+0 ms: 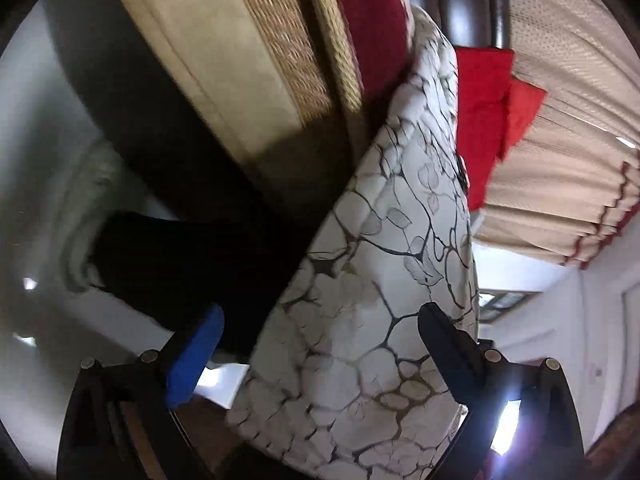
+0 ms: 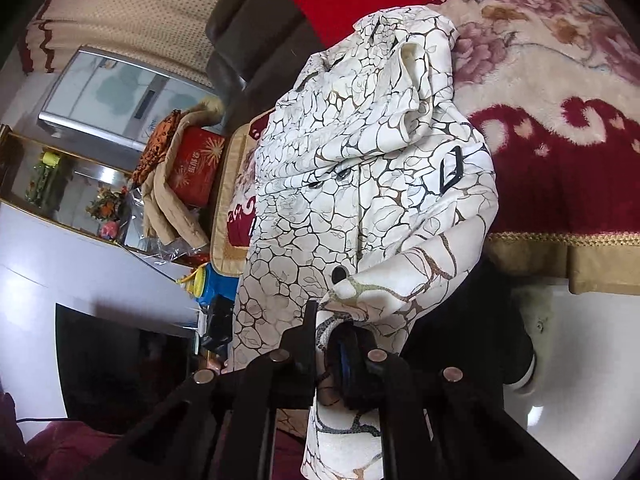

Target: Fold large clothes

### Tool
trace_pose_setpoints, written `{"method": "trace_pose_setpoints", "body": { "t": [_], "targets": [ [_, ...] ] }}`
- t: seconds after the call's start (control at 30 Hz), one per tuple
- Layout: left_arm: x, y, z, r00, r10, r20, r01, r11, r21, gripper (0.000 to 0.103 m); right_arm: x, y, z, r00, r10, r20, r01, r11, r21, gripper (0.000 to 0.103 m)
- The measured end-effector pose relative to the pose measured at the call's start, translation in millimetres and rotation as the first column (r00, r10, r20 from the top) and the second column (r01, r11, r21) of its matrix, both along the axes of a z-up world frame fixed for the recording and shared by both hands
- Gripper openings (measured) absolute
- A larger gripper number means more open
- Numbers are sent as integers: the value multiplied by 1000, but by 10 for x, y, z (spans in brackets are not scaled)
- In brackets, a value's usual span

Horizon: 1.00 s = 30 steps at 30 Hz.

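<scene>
A large white coat (image 2: 360, 184) with a black and gold crackle print hangs off the edge of a bed and partly lies on it. My right gripper (image 2: 326, 332) is shut on a fold of the coat's lower edge. In the left wrist view the same coat (image 1: 372, 300) fills the gap between my left gripper's (image 1: 320, 344) fingers. Its blue pad (image 1: 196, 356) and black finger (image 1: 444, 344) stand wide apart, one on each side of the cloth, not pinching it.
The bed carries a red and cream floral blanket (image 2: 560, 92) with a gold fringe. Red cushions (image 1: 488, 108) and beige curtains (image 1: 560, 120) lie behind. A cluttered side table with a red box (image 2: 196, 168) stands left of the bed. A dark screen (image 2: 116, 364) sits at lower left.
</scene>
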<state>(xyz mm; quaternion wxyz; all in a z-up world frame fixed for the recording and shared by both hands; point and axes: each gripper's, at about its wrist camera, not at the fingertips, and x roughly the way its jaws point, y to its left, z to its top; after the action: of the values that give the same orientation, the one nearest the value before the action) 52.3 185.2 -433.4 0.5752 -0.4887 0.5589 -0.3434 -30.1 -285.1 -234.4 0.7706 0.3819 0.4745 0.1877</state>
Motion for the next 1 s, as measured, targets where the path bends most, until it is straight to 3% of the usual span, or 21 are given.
{"method": "trace_pose_setpoints", "body": {
  "t": [0.13,0.3,0.33,0.37,0.4,0.53,0.63,0.7,0.73,0.77,0.8,0.87,0.9,0.93,0.97,1.0],
  "targets": [
    [110,-246,27,998,-11,69,20,990,-136,97,26,46,-42,1000,9,-18,-9,1000,-1,9],
    [145,-296,279,984,5,180,24,987,-162,95,5,68,-50,1000,8,-28,-8,1000,-7,9],
    [145,-308,340,980,-6,199,34,990,-139,81,0,63,-49,1000,7,-26,-7,1000,-5,9],
    [145,-327,392,977,-19,211,43,993,-112,53,-4,62,-49,1000,7,-26,-7,1000,-2,9],
    [148,-341,431,976,-31,216,54,993,-101,40,-4,59,-52,1000,9,-27,-9,1000,0,9],
    [164,-401,622,972,-56,229,64,998,-29,17,3,68,-134,997,28,-79,-27,1000,15,9],
    [119,-369,811,965,-74,252,76,997,3,17,-12,92,-270,983,56,-175,-51,998,36,14],
    [70,-371,896,963,-99,251,96,995,24,24,-34,102,-342,975,72,-209,-62,997,52,26],
    [50,-368,925,961,-116,251,114,993,23,37,-53,112,-375,972,79,-220,-68,996,57,33],
    [31,-388,974,958,-128,258,126,992,25,41,-70,121,-405,970,80,-230,-68,996,58,60],
    [37,-455,1043,955,-135,263,130,991,36,41,-88,129,-431,969,74,-235,-62,996,58,78],
    [16,-509,1127,954,-145,264,135,989,57,41,-130,148,-446,977,60,-206,-48,997,66,76],
    [9,-518,1150,955,-140,262,127,990,66,40,-141,171,-436,980,63,-187,-52,997,65,64],
    [-3,-513,1183,955,-137,264,125,990,65,29,-146,181,-410,984,54,-169,-46,998,50,54],
    [4,-543,1224,953,-136,270,122,990,68,17,-143,192,-391,985,53,-161,-49,998,30,28],
    [-8,-600,1248,952,-138,274,121,990,78,14,-138,220,-358,987,65,-150,-65,998,3,20]
  ]
}}
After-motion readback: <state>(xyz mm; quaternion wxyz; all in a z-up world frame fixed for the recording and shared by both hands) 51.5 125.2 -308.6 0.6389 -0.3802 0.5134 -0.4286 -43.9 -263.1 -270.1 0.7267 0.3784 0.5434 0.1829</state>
